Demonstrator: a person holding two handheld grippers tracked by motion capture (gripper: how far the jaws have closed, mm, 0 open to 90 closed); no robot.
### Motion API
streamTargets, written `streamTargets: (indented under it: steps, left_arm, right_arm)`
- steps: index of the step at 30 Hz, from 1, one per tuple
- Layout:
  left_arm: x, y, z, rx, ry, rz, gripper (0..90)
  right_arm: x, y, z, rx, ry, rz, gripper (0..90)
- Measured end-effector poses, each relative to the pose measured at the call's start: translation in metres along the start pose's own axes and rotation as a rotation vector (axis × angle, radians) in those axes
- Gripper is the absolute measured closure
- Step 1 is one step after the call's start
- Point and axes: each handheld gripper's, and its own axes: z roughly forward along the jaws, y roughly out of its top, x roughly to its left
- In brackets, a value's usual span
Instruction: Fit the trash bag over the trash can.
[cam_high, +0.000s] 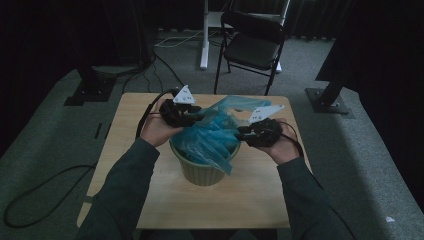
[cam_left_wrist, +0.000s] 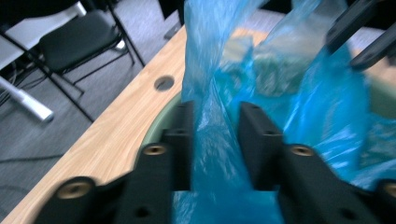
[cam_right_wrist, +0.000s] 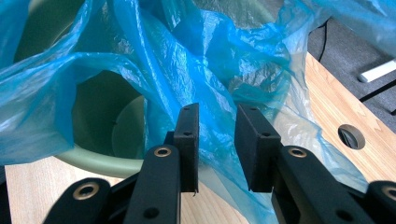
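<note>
Two claws fitting a thin blue plastic bag into a round green pot.

The left claw (cam_left_wrist: 212, 140) has its jaws part-open with a fold of the thin blue plastic bag (cam_high: 212, 137) between them; whether it pinches I cannot tell; the right claw (cam_right_wrist: 215, 144) stands likewise, film in the gap, grip unsure; the bag bunches over the round green pot (cam_high: 202, 172) mid-counter (cam_high: 150, 190); I'd say close firmly on the hem, then draw each side outward and down over the rim, evenly, so the film doesn't tear.
</note>
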Motion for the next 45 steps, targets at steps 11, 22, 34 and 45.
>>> streamTargets:
  steps: [11,22,34,45]
  left_arm:
    - [0.013,-0.016,-0.003,0.049,0.048,-0.035,88.7]
    - [0.037,-0.05,-0.008,0.043,0.089,-0.156,89.1]
    - [0.038,-0.057,-0.009,0.036,0.097,-0.163,88.6]
    - [0.038,-0.056,-0.006,0.033,0.102,-0.17,88.1]
  right_arm:
    - [-0.004,-0.004,0.001,0.018,0.015,0.027,69.7]
    - [-0.007,-0.011,-0.002,0.052,0.004,0.026,90.0]
    - [-0.015,-0.007,-0.005,-0.018,-0.08,0.07,62.3]
    - [-0.026,0.0,0.007,-0.05,-0.069,0.134,49.2]
